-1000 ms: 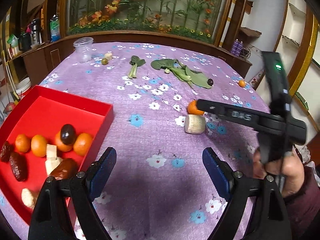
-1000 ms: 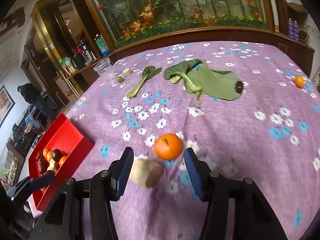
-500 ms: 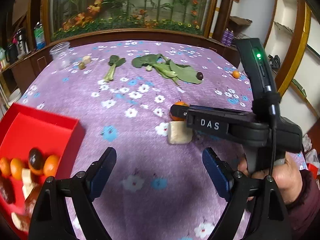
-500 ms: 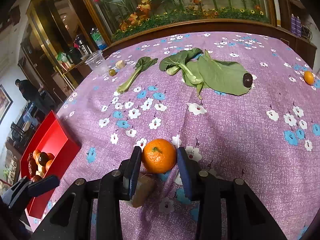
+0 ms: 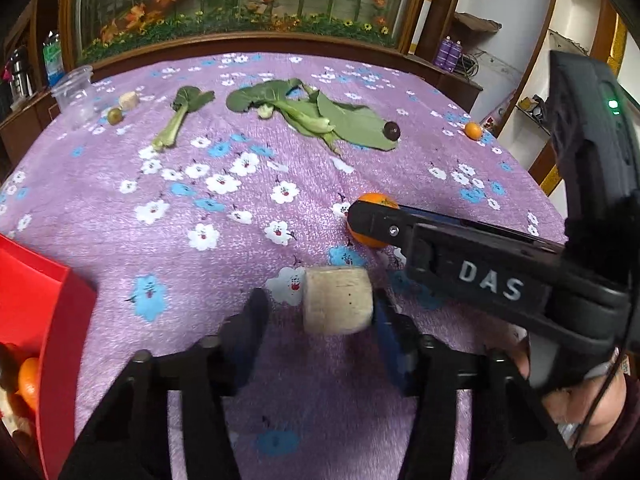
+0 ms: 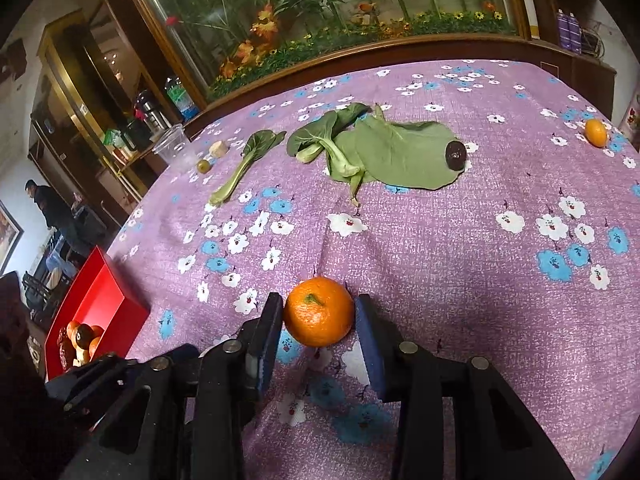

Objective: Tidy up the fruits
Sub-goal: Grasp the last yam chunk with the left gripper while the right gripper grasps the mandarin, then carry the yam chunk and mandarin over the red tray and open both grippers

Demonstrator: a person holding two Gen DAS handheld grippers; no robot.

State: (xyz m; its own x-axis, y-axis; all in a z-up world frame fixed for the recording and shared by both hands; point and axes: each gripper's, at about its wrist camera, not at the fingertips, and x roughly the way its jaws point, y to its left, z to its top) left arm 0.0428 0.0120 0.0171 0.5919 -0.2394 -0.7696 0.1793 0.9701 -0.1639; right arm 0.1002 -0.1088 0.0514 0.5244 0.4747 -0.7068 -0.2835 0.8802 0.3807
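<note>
An orange tangerine sits on the purple flowered cloth between the pads of my right gripper, which is shut on it. It also shows in the left wrist view, partly behind the right gripper's finger. A beige cut chunk lies between the fingers of my left gripper; the right finger touches it and a gap remains at the left finger. The red tray at the left holds several fruits and also shows in the right wrist view.
Farther back lie leafy greens, a dark date, a small tangerine, a single green stalk, a green fruit, a beige chunk and a clear plastic cup. The table's right edge is near.
My right gripper closed in on the tangerine and now grips it. My left gripper moved forward and right to the beige chunk and narrowed around it; the red tray slid to the left of its view.
</note>
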